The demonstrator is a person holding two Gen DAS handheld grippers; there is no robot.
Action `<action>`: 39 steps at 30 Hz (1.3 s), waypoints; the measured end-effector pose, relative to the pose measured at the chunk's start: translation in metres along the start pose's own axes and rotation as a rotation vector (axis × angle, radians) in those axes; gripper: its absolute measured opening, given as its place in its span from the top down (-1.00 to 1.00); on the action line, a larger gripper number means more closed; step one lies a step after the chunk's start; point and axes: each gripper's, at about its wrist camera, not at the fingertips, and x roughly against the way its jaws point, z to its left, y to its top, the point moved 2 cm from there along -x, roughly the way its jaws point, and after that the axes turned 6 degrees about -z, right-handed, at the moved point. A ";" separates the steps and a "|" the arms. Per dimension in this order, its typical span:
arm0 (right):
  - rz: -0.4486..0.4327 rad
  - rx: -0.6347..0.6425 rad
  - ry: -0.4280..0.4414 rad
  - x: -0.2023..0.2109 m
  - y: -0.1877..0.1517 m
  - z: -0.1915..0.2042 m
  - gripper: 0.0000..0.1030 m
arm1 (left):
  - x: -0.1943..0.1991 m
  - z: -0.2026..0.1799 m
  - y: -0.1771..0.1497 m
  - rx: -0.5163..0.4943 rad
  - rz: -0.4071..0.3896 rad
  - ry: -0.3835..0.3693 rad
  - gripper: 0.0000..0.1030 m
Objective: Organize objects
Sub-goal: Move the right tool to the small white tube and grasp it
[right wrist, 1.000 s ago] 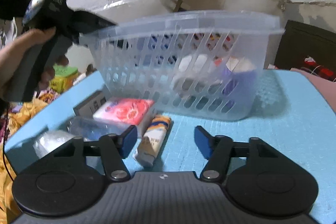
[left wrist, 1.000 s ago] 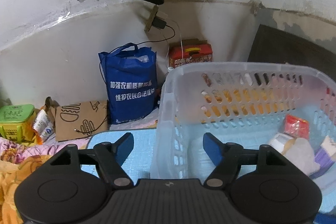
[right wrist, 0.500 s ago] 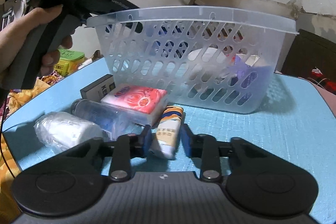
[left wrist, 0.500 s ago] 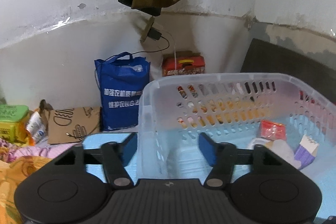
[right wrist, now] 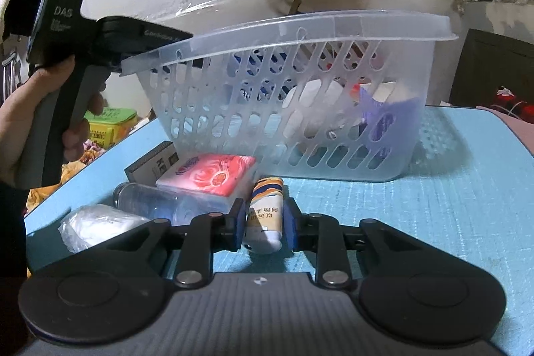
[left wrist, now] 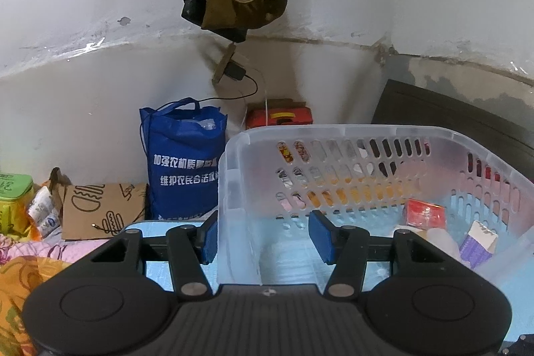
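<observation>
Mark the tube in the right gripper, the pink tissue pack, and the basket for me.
tube (right wrist: 265,216): right wrist view, printed middle of its body.
pink tissue pack (right wrist: 208,174): right wrist view, top face.
basket (right wrist: 300,32): right wrist view, near rim.

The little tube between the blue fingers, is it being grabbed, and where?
Yes. The right gripper pinches the small tube by its sides, near the cap end closest to the camera. The left gripper straddles the basket wall, still open.

L gripper (left wrist: 263,237) – blk body, blue pads | R gripper (right wrist: 263,221) – same, silver screws
</observation>
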 end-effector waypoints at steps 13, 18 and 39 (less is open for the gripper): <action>-0.033 -0.053 0.033 0.005 -0.001 -0.010 0.49 | -0.007 0.001 0.004 0.004 0.036 -0.008 -0.14; -0.042 -0.064 0.041 0.007 -0.003 -0.010 0.50 | -0.009 -0.001 0.006 0.013 0.052 -0.021 -0.14; -0.042 -0.054 0.034 0.015 -0.004 -0.004 0.75 | -0.022 0.003 0.014 0.022 0.165 0.040 0.35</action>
